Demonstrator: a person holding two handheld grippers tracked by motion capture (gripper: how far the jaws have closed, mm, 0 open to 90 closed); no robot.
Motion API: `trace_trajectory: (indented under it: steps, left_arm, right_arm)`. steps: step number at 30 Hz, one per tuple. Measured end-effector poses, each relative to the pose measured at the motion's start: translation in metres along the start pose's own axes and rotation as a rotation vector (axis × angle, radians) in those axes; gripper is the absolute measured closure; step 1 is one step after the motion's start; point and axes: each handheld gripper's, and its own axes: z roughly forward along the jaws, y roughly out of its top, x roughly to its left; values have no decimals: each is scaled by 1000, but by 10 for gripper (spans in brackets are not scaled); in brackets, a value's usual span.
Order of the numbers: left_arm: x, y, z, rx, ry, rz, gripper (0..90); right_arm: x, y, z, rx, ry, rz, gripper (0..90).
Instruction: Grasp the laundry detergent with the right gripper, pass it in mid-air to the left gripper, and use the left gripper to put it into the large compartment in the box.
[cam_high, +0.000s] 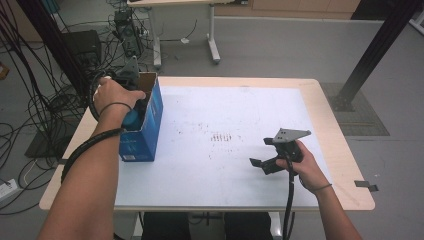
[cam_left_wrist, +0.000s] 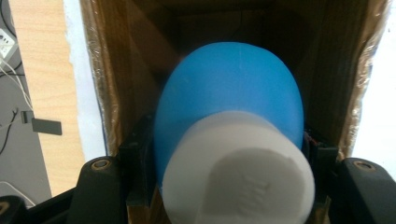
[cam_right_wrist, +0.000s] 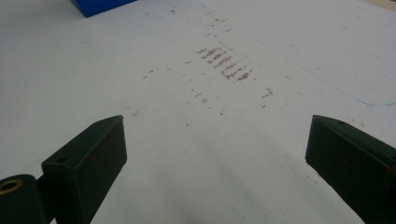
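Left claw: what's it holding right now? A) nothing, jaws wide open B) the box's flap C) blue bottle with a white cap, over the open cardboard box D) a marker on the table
C: in the left gripper view the left claw is clamped on both sides of the blue bottle with its white cap, and the brown inside of the cardboard box lies beyond it.

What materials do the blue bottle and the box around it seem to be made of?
The blue bottle looks like smooth matte plastic, and its white cap too. The box seems cardboard: brown fibrous inner walls, with a glossy blue printed outside.
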Motion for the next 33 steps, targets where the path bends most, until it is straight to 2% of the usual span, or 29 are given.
trace_trajectory:
  steps: [5, 11, 13, 33]
  left_arm:
    - [-1, 0, 5, 0, 9, 3, 374]
    - [-2, -1, 6, -1, 8, -6, 374]
    - [-2, -1, 6, 0, 13, 4, 374]
    - [-1, -2, 6, -1, 11, -1, 374]
  right_arm:
    - [0, 0, 0, 1, -2, 1, 54]
    - [1, 1, 0, -2, -2, 0, 55]
    - [1, 1, 0, -5, -1, -1, 55]
    - [1, 1, 0, 3, -4, 0, 56]
